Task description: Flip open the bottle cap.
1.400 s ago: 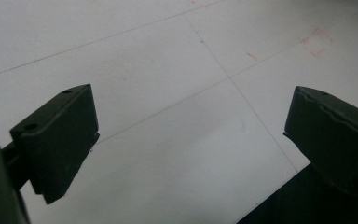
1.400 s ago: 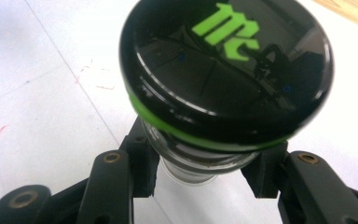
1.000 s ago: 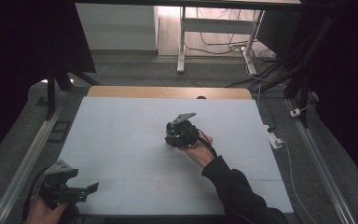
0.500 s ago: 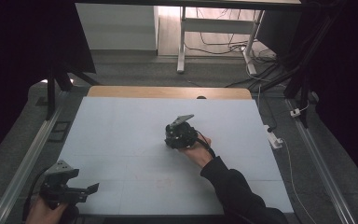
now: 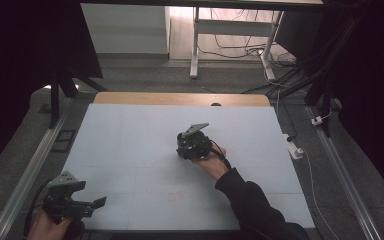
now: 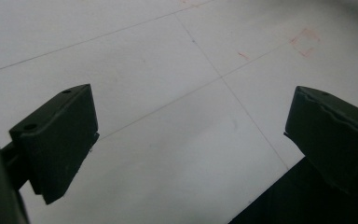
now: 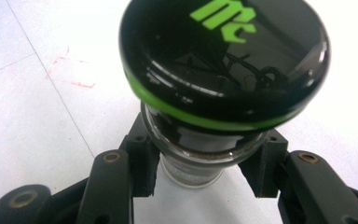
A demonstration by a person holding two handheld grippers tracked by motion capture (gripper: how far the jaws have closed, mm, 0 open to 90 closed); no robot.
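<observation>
Held thing: our right gripper (image 7: 200, 179) has its jaws closed on the glass neck of a spice jar (image 7: 200, 140) with a black cap (image 7: 223, 60) ringed in green, just under the cap.
Jar's place: near the middle of the white table mat (image 5: 130, 130), well apart from the left gripper.
Just changed: against a second ago, we see the right gripper barely shifted, a touch nearer the person; the left one stayed put.
Left gripper (image 5: 72, 200): spread wide and empty at the mat's near left corner.
Meaning: we judge the grasp is settled and the jar is ready to be lifted or moved.
</observation>
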